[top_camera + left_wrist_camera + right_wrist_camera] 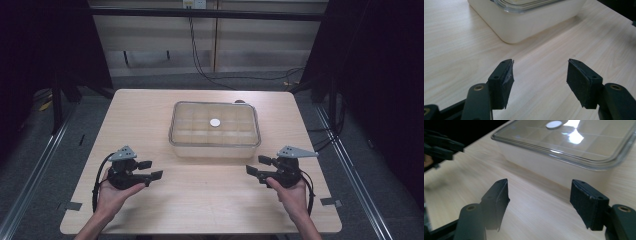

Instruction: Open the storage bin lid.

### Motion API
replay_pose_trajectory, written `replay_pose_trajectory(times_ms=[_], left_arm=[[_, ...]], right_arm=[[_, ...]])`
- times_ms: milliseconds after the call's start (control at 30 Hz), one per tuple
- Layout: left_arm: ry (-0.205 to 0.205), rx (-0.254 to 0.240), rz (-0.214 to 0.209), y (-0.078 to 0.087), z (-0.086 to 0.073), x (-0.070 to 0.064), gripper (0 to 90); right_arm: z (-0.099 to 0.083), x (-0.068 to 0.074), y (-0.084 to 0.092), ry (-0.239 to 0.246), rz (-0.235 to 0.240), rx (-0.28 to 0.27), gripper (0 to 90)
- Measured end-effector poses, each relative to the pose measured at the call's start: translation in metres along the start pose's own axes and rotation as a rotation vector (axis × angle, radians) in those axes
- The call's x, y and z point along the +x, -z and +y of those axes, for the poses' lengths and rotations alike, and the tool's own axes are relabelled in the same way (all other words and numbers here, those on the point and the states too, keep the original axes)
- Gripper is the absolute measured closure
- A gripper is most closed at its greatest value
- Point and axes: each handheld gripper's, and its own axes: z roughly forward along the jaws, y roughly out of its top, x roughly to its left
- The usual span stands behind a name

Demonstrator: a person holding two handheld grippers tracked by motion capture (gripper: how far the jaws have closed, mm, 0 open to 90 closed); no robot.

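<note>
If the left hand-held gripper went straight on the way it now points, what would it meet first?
Probably the near corner of the lidded container: it lies ahead of the open left hand-held gripper, slightly left of centre, with bare table between. Depth is unclear, so it might slip past.

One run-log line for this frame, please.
left tongs: open, empty | right tongs: open, empty | lidded white rectangular plastic container: untouched, table centre

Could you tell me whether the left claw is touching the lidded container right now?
Apart. In the left gripper view, bare wooden table lies between the open left claw and the lidded container; the high view shows the same gap.
</note>
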Motion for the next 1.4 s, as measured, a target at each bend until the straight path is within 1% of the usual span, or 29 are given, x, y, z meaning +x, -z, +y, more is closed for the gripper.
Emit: replay_pose_trajectory(times_ms=[100, 133, 167, 200, 233, 267, 300, 333, 400, 467, 500, 533, 633, 667, 700, 767, 867, 900, 933, 967, 1000, 1033, 1067, 1167, 1200, 1233, 1267, 1367, 1400], left_arm=[[0.01, 0.008, 0.015, -0.005, 0.007, 0.003, 36.7], [0.016, 0.011, 0.014, -0.007, 0.009, 0.004, 35.9], [0.022, 0.015, 0.006, -0.009, 0.011, 0.005, 34.0], [0.022, 0.015, 0.006, -0.009, 0.011, 0.005, 34.0], [0.01, 0.016, 0.007, -0.011, 0.013, 0.006, 34.0], [0.0, 0.021, 0.034, -0.014, 0.018, 0.005, 32.4], [0.0, 0.021, 0.034, -0.014, 0.018, 0.005, 32.7], [-0.017, 0.029, 0.045, -0.015, 0.024, 0.005, 33.7], [-0.026, 0.032, 0.048, -0.015, 0.026, 0.005, 34.1], [-0.037, 0.058, 0.033, -0.018, 0.032, 0.007, 35.6], [-0.031, 0.067, 0.022, -0.019, 0.035, 0.009, 35.6], [-0.027, 0.058, 0.025, -0.019, 0.04, 0.012, 35.8], [-0.027, 0.06, 0.026, -0.021, 0.045, 0.013, 35.8], [-0.036, 0.065, 0.03, -0.023, 0.05, 0.013, 35.8], [-0.036, 0.065, 0.03, -0.023, 0.05, 0.013, 35.8], [-0.03, 0.049, 0.028, -0.024, 0.055, 0.015, 35.8], [-0.016, 0.042, 0.04, -0.027, 0.061, 0.019, 35.3], [-0.006, 0.046, 0.035, -0.028, 0.062, 0.021, 35.3], [-0.006, 0.052, 0.036, -0.03, 0.065, 0.025, 33.9], [-0.006, 0.052, 0.036, -0.03, 0.065, 0.025, 33.6], [0.014, 0.045, 0.045, -0.031, 0.068, 0.027, 33.2], [0.014, 0.045, 0.045, -0.031, 0.068, 0.027, 32.7], [0.023, 0.039, 0.041, -0.031, 0.069, 0.027, 32.4], [0.008, 0.042, 0.042, -0.032, 0.074, 0.025, 31.5], [-0.01, 0.055, 0.054, -0.033, 0.078, 0.026, 31.4], [-0.01, 0.055, 0.054, -0.033, 0.078, 0.026, 31.1], [-0.011, 0.054, 0.06, -0.035, 0.081, 0.028, 31.0], [-0.002, 0.055, 0.066, -0.036, 0.085, 0.031, 30.7], [-0.004, 0.053, 0.063, -0.035, 0.089, 0.033, 30.7]], right_arm=[[0.007, 0.002, -0.004, 0.034, -0.012, 0.013, 31.8], [0.009, 0.001, -0.005, 0.038, -0.006, 0.018, 31.6], [0.011, 0.001, -0.007, 0.043, -0.015, 0.02, 31.7], [0.011, 0.001, -0.007, 0.043, -0.015, 0.02, 31.7], [0.013, 0.001, -0.008, 0.049, -0.033, 0.022, 31.9], [0.016, -0.001, -0.011, 0.047, -0.029, 0.034, 31.3], [0.016, -0.001, -0.011, 0.047, -0.029, 0.034, 31.3], [0.019, -0.005, -0.013, 0.035, -0.011, 0.059, 29.5], [0.02, -0.006, -0.014, 0.036, -0.007, 0.065, 29.5], [0.022, -0.009, -0.015, 0.03, -0.031, 0.074, 27.9], [0.022, -0.009, -0.015, 0.03, -0.031, 0.074, 27.9], [0.024, -0.012, -0.016, 0.02, -0.034, 0.085, 27.8], [0.026, -0.015, -0.017, 0.012, -0.036, 0.09, 27.7], [0.03, -0.018, -0.018, 0.014, -0.019, 0.103, 27.1], [0.03, -0.018, -0.018, 0.014, -0.019, 0.103, 27.1], [0.034, -0.021, -0.018, 0.017, -0.041, 0.104, 27.2], [0.043, -0.033, -0.02, -0.018, -0.047, 0.11, 27.4], [0.043, -0.033, -0.02, -0.018, -0.047, 0.11, 27.4], [0.046, -0.039, -0.021, -0.024, -0.055, 0.119, 27.9], [0.046, -0.039, -0.021, -0.024, -0.055, 0.119, 27.9], [0.049, -0.043, -0.023, -0.029, -0.045, 0.115, 32.5], [0.049, -0.043, -0.023, -0.029, -0.045, 0.115, 32.5], [0.051, -0.046, -0.026, -0.029, -0.024, 0.121, 34.6], [0.053, -0.049, -0.029, -0.029, -0.022, 0.124, 33.1], [0.055, -0.051, -0.032, -0.022, -0.026, 0.131, 34.9], [0.055, -0.051, -0.032, -0.022, -0.026, 0.131, 34.9], [0.059, -0.051, -0.033, -0.015, -0.043, 0.113, 38.0], [0.063, -0.053, -0.033, -0.021, -0.055, 0.109, 38.4], [0.067, -0.056, -0.034, -0.019, -0.071, 0.107, 38.4]])
